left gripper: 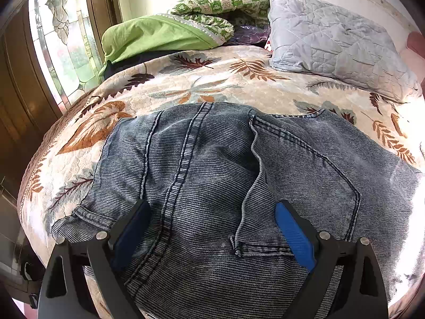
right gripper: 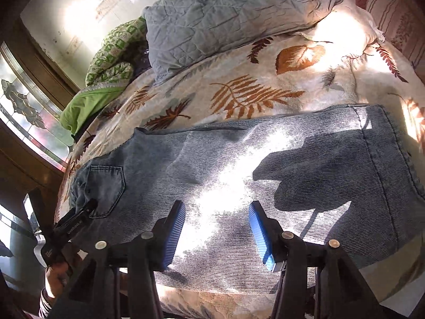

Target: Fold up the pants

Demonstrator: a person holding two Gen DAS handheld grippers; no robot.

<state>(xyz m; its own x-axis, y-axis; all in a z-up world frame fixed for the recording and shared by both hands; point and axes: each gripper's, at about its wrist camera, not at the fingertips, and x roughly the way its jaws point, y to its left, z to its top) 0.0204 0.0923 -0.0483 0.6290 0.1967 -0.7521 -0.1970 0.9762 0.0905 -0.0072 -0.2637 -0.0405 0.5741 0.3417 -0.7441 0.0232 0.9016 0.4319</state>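
Blue denim pants (left gripper: pixel 212 164) lie flat on the bed, legs folded one over the other. In the left wrist view I see the waist end with seams and a back pocket. My left gripper (left gripper: pixel 212 212) hovers open just above the waistband, holding nothing. In the right wrist view the pants (right gripper: pixel 265 164) stretch across the bed, with the hem at the right. My right gripper (right gripper: pixel 216 212) is open above the middle of the legs, holding nothing. The left gripper (right gripper: pixel 79 212) also shows there at the pocket end.
The bed has a cream blanket with leaf print (left gripper: pixel 202 79). A grey quilted pillow (left gripper: pixel 332 40), a green patterned quilt (left gripper: pixel 217 2) and a green cloth (left gripper: pixel 148 37) lie at the head. A stained-glass window (left gripper: pixel 66 40) is on the left.
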